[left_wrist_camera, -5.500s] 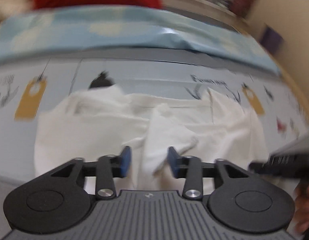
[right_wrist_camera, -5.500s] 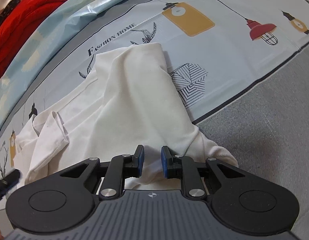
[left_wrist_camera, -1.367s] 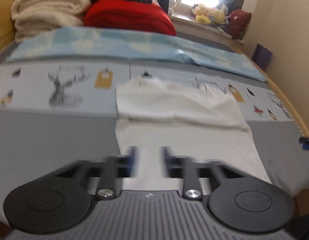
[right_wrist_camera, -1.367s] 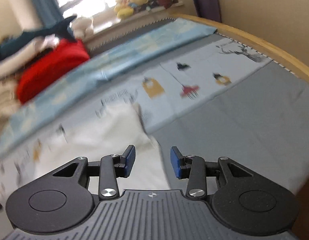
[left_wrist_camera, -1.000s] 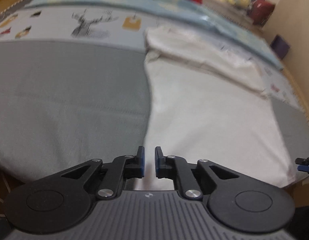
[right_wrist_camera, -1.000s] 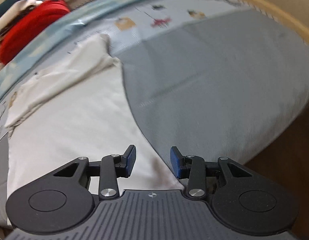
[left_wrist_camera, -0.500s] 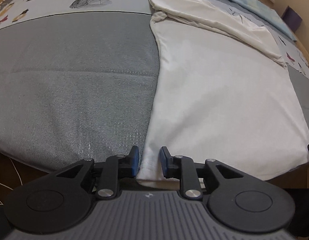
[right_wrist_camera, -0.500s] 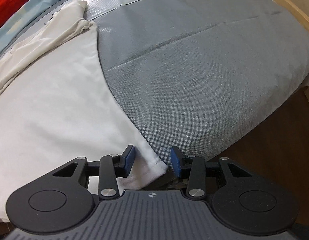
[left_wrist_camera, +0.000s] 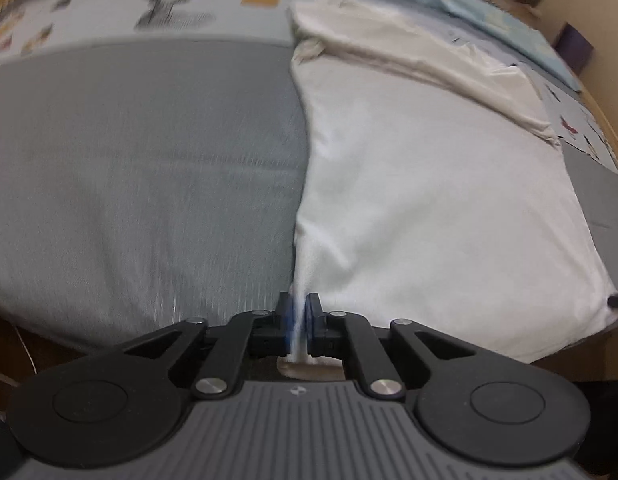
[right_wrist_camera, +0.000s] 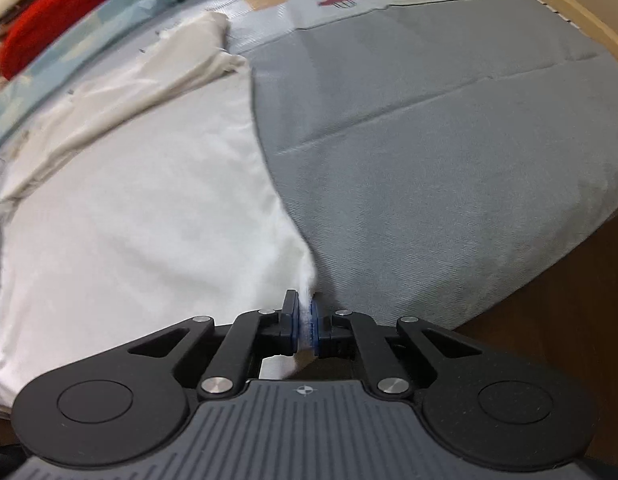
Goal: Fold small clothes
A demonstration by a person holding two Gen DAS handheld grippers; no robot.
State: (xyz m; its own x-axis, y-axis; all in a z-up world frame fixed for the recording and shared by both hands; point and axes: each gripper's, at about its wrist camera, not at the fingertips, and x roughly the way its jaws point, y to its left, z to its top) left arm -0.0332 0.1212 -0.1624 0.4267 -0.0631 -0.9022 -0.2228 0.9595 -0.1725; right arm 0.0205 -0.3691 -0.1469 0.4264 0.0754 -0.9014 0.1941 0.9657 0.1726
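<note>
A white garment (left_wrist_camera: 429, 184) lies flat on the grey bed cover, its far end folded over into a thick band (left_wrist_camera: 409, 52). My left gripper (left_wrist_camera: 297, 320) has its jaws closing on the garment's near left corner, and the cloth sits pinched between the blue pads. In the right wrist view the same white garment (right_wrist_camera: 141, 220) spreads to the left. My right gripper (right_wrist_camera: 305, 324) is closing on the near right corner, with cloth pressed between its pads. Both corners hang at the bed's front edge.
The grey bed cover (left_wrist_camera: 129, 168) gives way to a printed pale blue sheet (left_wrist_camera: 169, 8) farther back. A red folded blanket (right_wrist_camera: 61, 4) lies beyond. A wooden bed frame (right_wrist_camera: 569, 4) runs along the right side, with dark floor (right_wrist_camera: 569, 300) below the front edge.
Both grippers' jaws have closed onto the garment's near corners, which lay loose between open jaws half a second ago. The cloth at each corner now rises into a pinched ridge.
</note>
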